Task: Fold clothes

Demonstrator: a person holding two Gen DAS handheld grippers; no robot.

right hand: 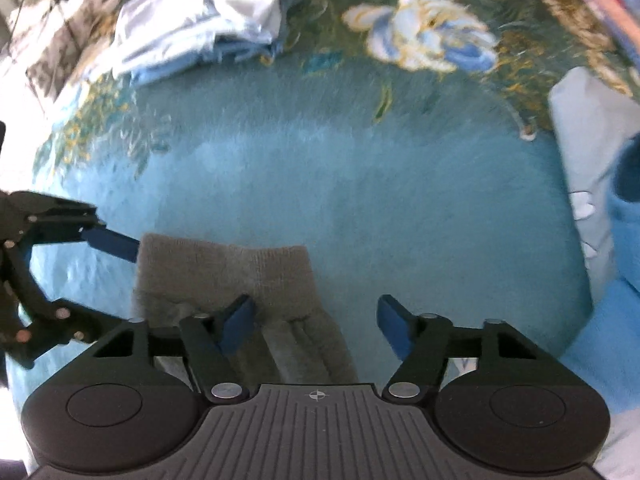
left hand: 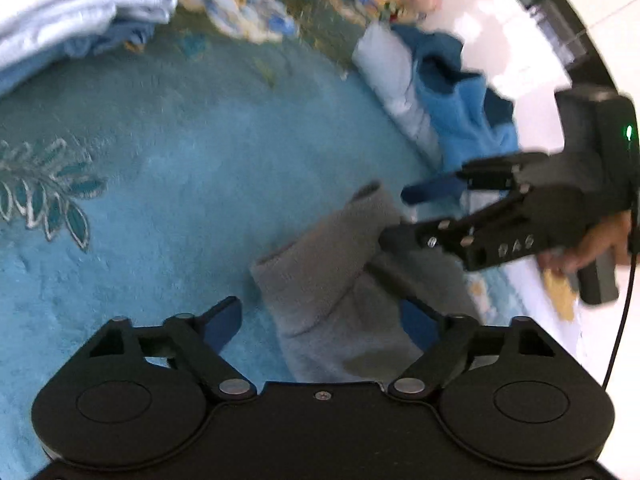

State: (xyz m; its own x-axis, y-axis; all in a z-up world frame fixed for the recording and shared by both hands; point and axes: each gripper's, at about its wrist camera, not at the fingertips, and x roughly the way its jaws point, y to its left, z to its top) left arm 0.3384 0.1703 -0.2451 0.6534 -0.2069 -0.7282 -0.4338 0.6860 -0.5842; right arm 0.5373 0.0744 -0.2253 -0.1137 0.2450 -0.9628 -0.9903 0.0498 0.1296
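Observation:
A grey knit garment (left hand: 340, 280) (right hand: 224, 272) lies crumpled on a blue floral carpet (left hand: 180, 180) (right hand: 360, 168). In the left wrist view my left gripper (left hand: 320, 320) is open, its blue pads on either side of the garment's near part and not pressing it. My right gripper (left hand: 404, 214) comes in from the right, open, its fingertips at the garment's far end. In the right wrist view the right gripper (right hand: 316, 326) has its left pad over the grey cloth and its right pad over bare carpet. The left gripper (right hand: 124, 280) shows at the garment's left edge.
A folded stack of pale blue and white clothes (left hand: 80, 8) (right hand: 208, 20) sits at the carpet's far side. A heap of blue clothes (left hand: 460, 108) (right hand: 624, 240) with a pale cloth (left hand: 392, 80) (right hand: 580, 140) lies to the right. White floor (left hand: 500, 20) borders the carpet. A hand (left hand: 596, 244) holds the right gripper.

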